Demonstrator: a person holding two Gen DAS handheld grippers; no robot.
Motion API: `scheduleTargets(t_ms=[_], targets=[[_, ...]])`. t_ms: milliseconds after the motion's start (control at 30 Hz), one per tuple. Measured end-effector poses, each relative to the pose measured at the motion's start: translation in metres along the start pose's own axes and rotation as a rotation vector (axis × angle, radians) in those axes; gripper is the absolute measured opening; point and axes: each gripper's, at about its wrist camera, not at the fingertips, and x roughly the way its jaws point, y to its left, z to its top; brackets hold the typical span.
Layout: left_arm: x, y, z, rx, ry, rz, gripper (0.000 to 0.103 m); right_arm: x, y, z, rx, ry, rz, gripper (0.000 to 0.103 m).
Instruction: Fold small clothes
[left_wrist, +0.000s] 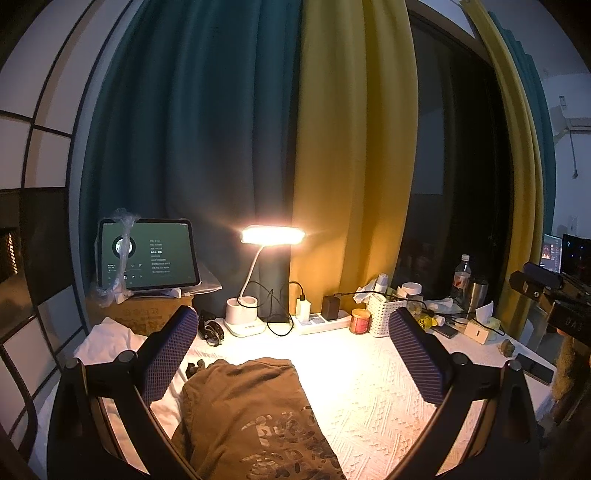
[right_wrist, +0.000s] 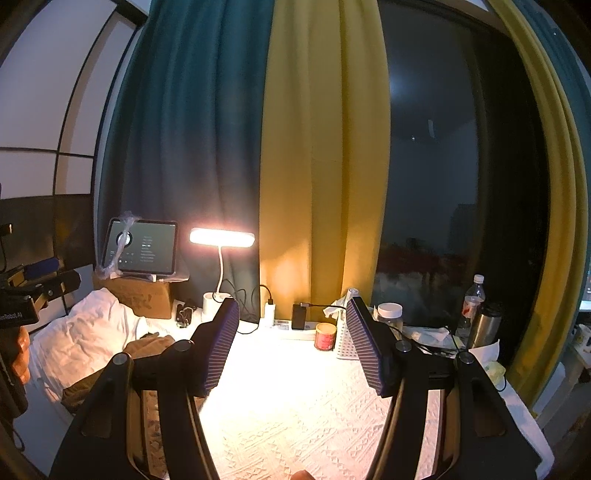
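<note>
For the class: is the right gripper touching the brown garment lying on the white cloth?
Apart. The right wrist view shows the right gripper open over bare white cloth, nothing between its fingers; the brown garment lies off to its left.

A dim room lit warmly by one glaring desk lamp (left_wrist: 272, 235); fisheye bends the dark edges.

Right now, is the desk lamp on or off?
On. The desk lamp has a bright glowing head, and warm light falls on the white textured cloth below it and on the yellow curtain behind.
</note>
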Motion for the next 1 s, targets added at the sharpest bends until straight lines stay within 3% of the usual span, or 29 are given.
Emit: scheduleTargets(t_ms=[1000], targets=[[-0.0012, -0.0028, -0.0021, 0.005, 0.005, 0.009, 0.102, -0.0018, -0.0022, -0.0027, 0.011, 0.003, -0.003, 0.063]])
